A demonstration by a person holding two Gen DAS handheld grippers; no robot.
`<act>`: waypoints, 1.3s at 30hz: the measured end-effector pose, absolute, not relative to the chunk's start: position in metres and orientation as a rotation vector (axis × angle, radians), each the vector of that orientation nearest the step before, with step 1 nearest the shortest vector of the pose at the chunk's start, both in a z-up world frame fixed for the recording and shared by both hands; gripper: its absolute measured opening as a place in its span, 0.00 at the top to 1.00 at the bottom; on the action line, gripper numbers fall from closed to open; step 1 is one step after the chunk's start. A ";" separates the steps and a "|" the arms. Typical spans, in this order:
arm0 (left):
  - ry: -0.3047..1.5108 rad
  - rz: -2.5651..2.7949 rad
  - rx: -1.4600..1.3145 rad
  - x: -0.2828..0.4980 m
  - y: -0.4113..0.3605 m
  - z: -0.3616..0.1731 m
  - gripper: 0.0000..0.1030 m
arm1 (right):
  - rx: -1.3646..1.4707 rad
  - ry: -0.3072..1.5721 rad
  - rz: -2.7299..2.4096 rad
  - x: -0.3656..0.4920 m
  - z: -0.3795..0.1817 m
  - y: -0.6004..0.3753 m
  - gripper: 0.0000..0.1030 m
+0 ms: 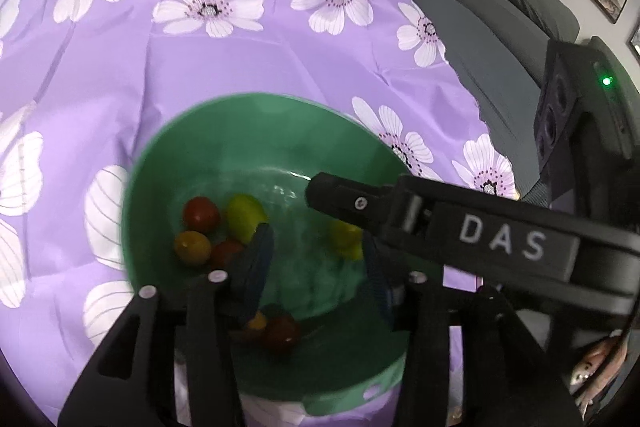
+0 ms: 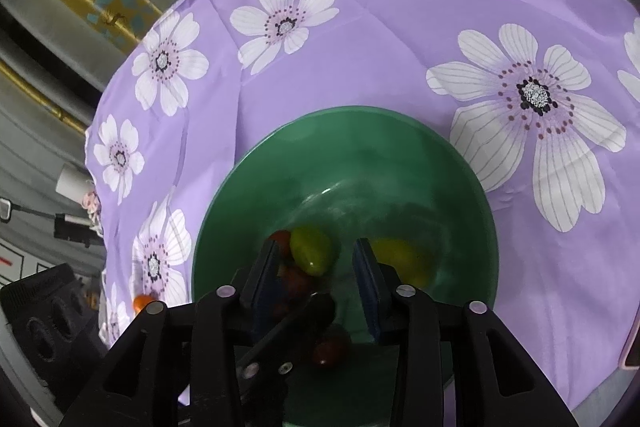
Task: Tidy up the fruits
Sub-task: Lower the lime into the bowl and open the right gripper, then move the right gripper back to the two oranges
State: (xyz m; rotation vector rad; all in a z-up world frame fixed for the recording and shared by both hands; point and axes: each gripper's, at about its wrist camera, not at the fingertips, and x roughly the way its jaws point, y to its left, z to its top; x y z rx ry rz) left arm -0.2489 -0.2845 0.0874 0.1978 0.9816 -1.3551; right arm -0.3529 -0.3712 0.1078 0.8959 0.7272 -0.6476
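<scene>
Both grippers hang over the green bowl [image 1: 168, 163]. The left gripper [image 1: 316, 263] is released, nothing between its jaws; the right gripper [image 2: 316, 267] likewise. Tomatoes [image 1: 200, 213] lie at 9 o'clock in the bowl. Dropping seems done; next needs another fruit.

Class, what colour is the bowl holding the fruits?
Green bowl, clearest in the right wrist view.
</scene>
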 end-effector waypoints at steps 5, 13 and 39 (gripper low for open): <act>0.949 -1.312 0.173 -0.237 -0.263 0.098 0.48 | 0.869 0.664 -0.655 -0.353 0.122 -0.364 0.47; 0.868 -1.172 0.143 -0.205 -0.206 0.119 0.37 | 0.804 0.601 -0.623 -0.336 0.141 -0.342 0.33; 0.976 -0.524 -0.107 -0.047 -0.027 0.074 0.28 | 0.616 0.795 -0.178 -0.183 0.093 -0.208 0.30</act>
